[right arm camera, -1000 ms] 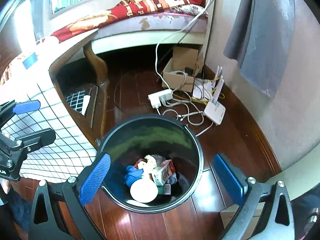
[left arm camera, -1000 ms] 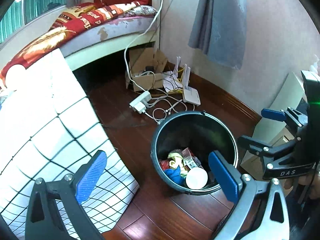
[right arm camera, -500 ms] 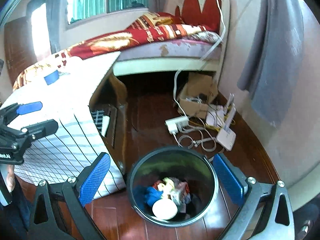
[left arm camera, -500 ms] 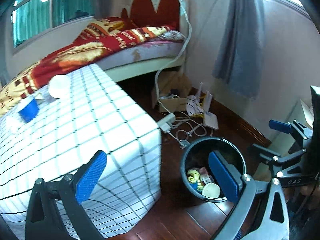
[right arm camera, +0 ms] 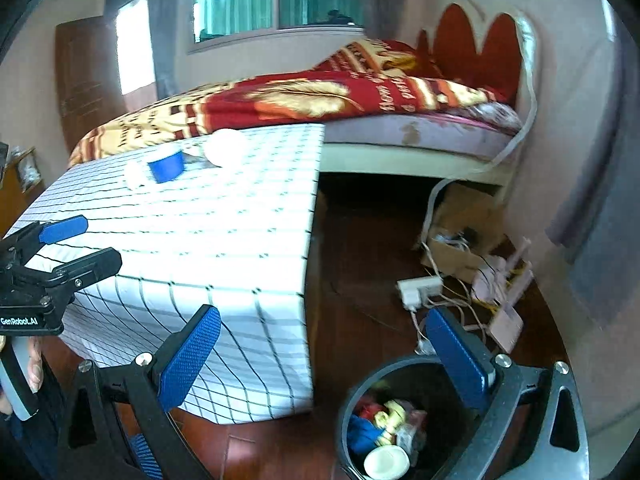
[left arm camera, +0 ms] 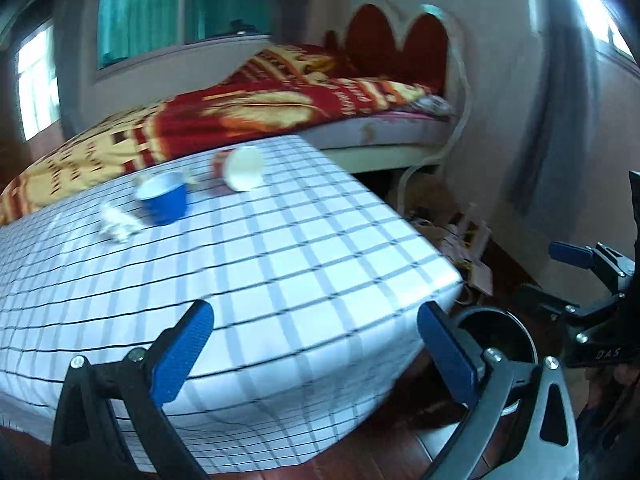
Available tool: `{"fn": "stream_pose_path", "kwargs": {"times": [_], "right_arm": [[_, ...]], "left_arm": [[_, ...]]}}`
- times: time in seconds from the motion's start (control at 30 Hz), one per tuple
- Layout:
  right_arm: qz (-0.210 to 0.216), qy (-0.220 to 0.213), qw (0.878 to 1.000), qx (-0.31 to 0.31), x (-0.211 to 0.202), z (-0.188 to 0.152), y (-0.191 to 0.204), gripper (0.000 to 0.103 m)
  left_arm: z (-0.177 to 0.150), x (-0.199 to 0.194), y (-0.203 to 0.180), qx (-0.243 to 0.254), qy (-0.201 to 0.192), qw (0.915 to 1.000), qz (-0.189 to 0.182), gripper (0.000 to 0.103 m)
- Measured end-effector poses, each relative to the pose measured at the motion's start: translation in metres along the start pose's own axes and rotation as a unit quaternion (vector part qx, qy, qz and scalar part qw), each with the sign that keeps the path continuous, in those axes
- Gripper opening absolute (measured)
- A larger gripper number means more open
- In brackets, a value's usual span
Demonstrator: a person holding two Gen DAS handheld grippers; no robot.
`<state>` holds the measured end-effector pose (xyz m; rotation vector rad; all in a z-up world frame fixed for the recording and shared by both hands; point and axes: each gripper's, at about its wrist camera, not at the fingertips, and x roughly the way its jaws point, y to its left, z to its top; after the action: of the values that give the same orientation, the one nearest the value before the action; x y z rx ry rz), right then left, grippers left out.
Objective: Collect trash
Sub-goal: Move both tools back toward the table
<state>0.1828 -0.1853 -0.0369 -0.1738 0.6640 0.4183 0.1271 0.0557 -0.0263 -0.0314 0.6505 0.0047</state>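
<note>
A blue paper cup (left arm camera: pixel 164 200) stands on the checked tablecloth (left arm camera: pixel 280 272), with a crumpled white scrap (left arm camera: pixel 116 224) to its left and a tipped red-and-white cup (left arm camera: pixel 240 168) to its right. The blue cup (right arm camera: pixel 166 165) and the tipped cup (right arm camera: pixel 224 148) also show in the right wrist view. The black trash bin (right arm camera: pixel 400 420) on the floor holds several wrappers and a white cup. My left gripper (left arm camera: pixel 312 344) is open over the table's near edge, holding nothing. My right gripper (right arm camera: pixel 320 352) is open above the bin, also holding nothing.
A bed (left arm camera: pixel 304 100) with a red and yellow blanket lies behind the table. A cardboard box (right arm camera: pixel 464 232), a power strip (right arm camera: pixel 420 288) and tangled cables crowd the wooden floor by the wall. A grey curtain (right arm camera: pixel 592 184) hangs at the right.
Both grippers have risen from just above the bin to table height. The tabletop with its cups has come into view, and the bin has dropped to the lower right.
</note>
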Motion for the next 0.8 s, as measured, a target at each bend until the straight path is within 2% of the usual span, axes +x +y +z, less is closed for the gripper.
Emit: {"fn": "stream_pose_path", "kwargs": {"times": [0.33,0.47,0.63,0.8], "right_arm": [[0.058,-0.024,0.996,-0.065,0.034,0.057,0.082,0.103],[0.073,-0.028,0.993,-0.089,0.054,0.079,0.114,0.103],[0.091,-0.029,0.991,-0.098,0.081,0.106,0.141,0.103],[0.109,-0.017,0.988,-0.11,0.119,0.13,0.167,0.1]], "left_arm": [[0.003,-0.007,0.103,-0.057,-0.004,0.995,0.081,0.101],[0.006,-0.005,0.131,-0.075,-0.002,0.9923,0.099,0.093],[0.014,0.011,0.162,-0.092,0.003,0.9896,0.11,0.092],[0.024,0.033,0.184,-0.101,0.008,0.9879,0.118,0.086]]}}
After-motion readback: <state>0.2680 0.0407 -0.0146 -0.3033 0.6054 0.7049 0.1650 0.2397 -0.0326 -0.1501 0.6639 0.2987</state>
